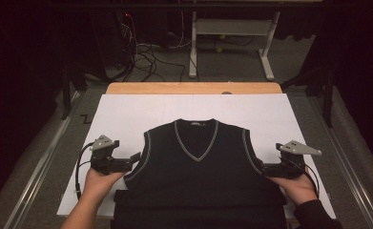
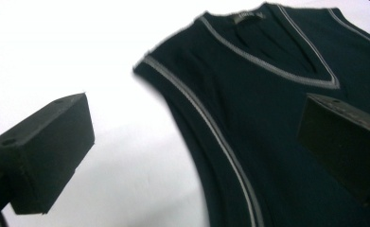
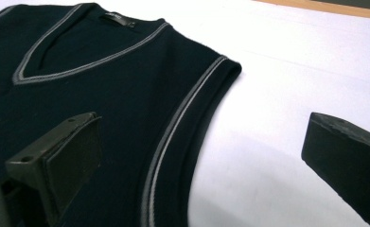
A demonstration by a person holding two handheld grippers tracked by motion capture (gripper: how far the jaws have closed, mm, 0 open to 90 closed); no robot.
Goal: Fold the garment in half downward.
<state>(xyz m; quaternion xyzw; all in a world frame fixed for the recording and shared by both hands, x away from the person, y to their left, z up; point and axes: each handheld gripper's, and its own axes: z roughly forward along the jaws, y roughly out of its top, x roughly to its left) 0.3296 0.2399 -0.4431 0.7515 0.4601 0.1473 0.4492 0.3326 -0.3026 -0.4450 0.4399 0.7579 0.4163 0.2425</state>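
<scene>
One vest point(image 1: 198, 167), black knit, sleeveless, V-neck, grey piping at the neckline and at both armholes; a label sits inside the back of the neck. It lies flat, front up, at the middle of the worktop, neck toward the far edge, and its lower part appears doubled over in a band along the near edge.

One white sheet point(image 1: 127, 114), covering most of the worktop point(image 1: 193, 88); a strip of bare wood shows along the far side.

Two grippers, one per hand. The left gripper point(image 1: 135, 158) sits at the vest's left armhole, the right gripper point(image 1: 262, 167) at the opposite armhole (both roughly level with each other). Each carries a grey three-cornered plate and a trailing cable.

Beyond the worktop: one white-framed stand, a tangle of cables on the floor. Nothing lies between the grippers and the vest.

Pose: both hands come in from the near edge, palms cupping the gripper bodies, fingers aimed inward at the garment. In each gripper view the fingers are spread wide, straddling the piped armhole edge without pinching it; one finger hangs over knit, the other over white sheet.
</scene>
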